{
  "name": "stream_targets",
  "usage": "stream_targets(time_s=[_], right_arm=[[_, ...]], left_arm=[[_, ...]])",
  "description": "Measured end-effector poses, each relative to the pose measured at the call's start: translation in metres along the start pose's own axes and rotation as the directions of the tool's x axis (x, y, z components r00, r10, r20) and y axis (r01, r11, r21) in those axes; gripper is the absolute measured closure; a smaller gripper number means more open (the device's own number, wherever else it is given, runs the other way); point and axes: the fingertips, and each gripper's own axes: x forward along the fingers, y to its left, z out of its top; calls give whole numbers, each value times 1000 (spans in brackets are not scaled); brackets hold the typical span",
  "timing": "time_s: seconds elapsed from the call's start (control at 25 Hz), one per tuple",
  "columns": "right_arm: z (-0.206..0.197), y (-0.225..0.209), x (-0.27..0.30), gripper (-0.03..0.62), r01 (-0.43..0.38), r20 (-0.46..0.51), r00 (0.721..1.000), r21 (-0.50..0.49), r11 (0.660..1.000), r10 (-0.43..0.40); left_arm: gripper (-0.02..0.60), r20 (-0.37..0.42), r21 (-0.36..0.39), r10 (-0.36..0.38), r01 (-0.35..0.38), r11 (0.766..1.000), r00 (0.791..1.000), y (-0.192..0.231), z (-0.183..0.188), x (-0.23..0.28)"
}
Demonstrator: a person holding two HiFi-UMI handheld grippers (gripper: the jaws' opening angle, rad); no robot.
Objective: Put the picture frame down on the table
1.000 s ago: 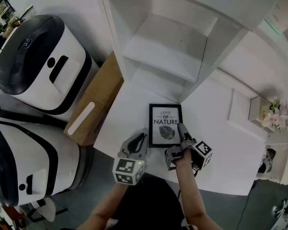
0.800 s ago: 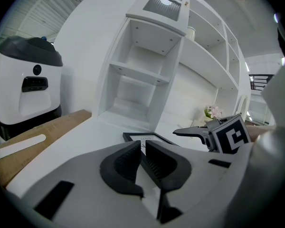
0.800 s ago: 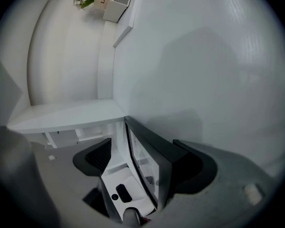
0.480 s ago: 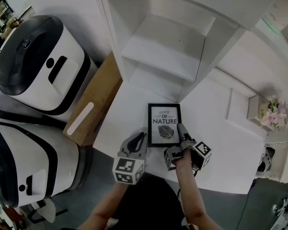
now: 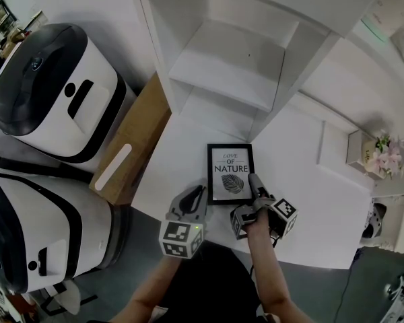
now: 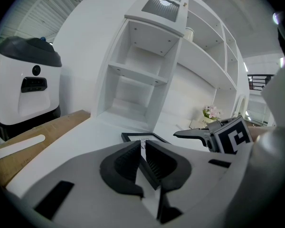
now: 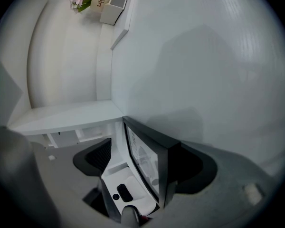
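**A:** Where is the frame?

**B:** The frame point(image 5: 230, 173) lies face up on the table point(image 5: 310, 200), close to the front edge and nearer the left edge than the right. Its far edge ends just short of the foot of the shelf point(image 5: 236, 73).

**A:** Does the right gripper have it?

**B:** The right gripper point(image 5: 254, 180) is at the frame's near right corner. In its own view the frame's edge stands between the jaws. The frame lies against one jaw, while the other pad point(image 7: 100, 156) is clear of the picture side with a gap showing. So the fingers are apart, not clamped.

**A:** And the left one?

**B:** The left gripper point(image 5: 199, 192) is just beside the frame's near left corner. Its fingers are together, with only a thin slit between them, and nothing looks pinched there. The frame shows just past the tips.

**A:** Do the two grippers touch?

**B:** No. They are near each other, with the frame's near edge between them.

**A:** Anything else?

**B:** Flowers point(image 5: 389, 155) stand off to the right, well apart from the frame. I cannot tell whether they are on this table.
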Motion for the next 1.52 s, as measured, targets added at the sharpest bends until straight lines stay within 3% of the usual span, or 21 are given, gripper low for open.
stream_targets(time_s=[0.16, 1.52], right_arm=[[-1, 2, 1, 203, -45, -10, 999, -1, 999, 45], [-2, -10, -13, 203, -35, 3, 999, 30, 999, 35]], left_arm=[[544, -2, 3, -1, 1, 1000, 1000, 0, -2, -2], [544, 9, 3, -7, 7, 1000, 1000, -4, -2, -9]])
